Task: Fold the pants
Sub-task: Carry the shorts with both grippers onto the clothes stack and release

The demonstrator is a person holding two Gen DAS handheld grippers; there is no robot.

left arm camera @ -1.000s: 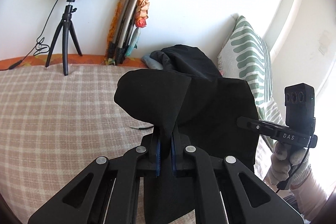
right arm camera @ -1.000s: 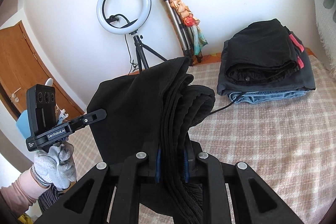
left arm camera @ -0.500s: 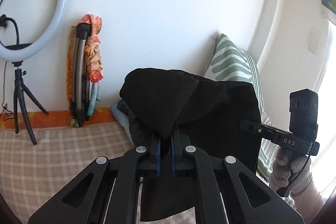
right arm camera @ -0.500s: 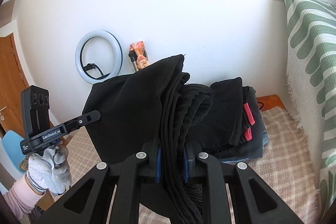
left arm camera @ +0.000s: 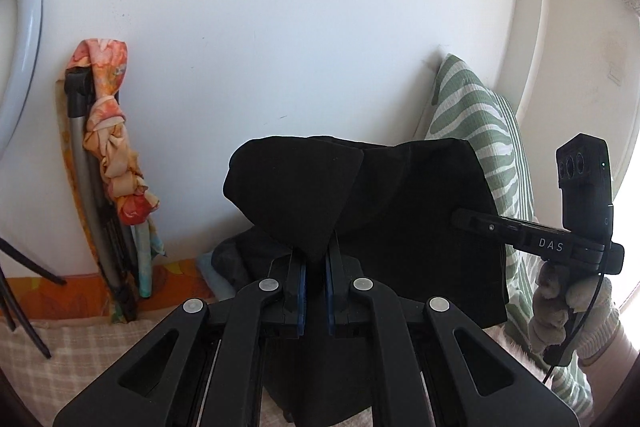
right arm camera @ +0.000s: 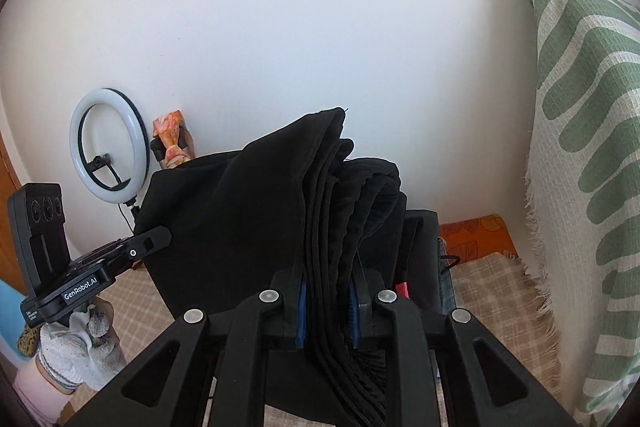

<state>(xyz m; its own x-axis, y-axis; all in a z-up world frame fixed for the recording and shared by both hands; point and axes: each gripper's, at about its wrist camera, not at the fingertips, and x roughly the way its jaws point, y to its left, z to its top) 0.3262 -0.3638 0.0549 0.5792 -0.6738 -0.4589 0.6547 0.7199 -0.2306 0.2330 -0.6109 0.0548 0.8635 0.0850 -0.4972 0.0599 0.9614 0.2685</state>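
Folded black pants (left arm camera: 400, 219) hang in the air between my two grippers, above the checked bed cover. My left gripper (left arm camera: 315, 267) is shut on one corner of the pants, which droops over its fingertips. My right gripper (right arm camera: 329, 279) is shut on the thick layered edge of the pants (right arm camera: 248, 211). The right gripper also shows in the left wrist view (left arm camera: 472, 223), gripping the far edge. The left gripper shows in the right wrist view (right arm camera: 156, 243). Both are held in gloved hands.
A stack of folded dark clothes (right arm camera: 420, 251) lies on the bed right behind the held pants, against the wall. A green striped pillow (right arm camera: 580, 147) stands on the right. A ring light (right arm camera: 108, 143) and a folded tripod with orange cloth (left arm camera: 108, 179) stand at the wall.
Both grippers have carried the pants forward toward the wall and the stack of folded clothes. The wall, pillow and tripod appear closer, and less of the bed shows.
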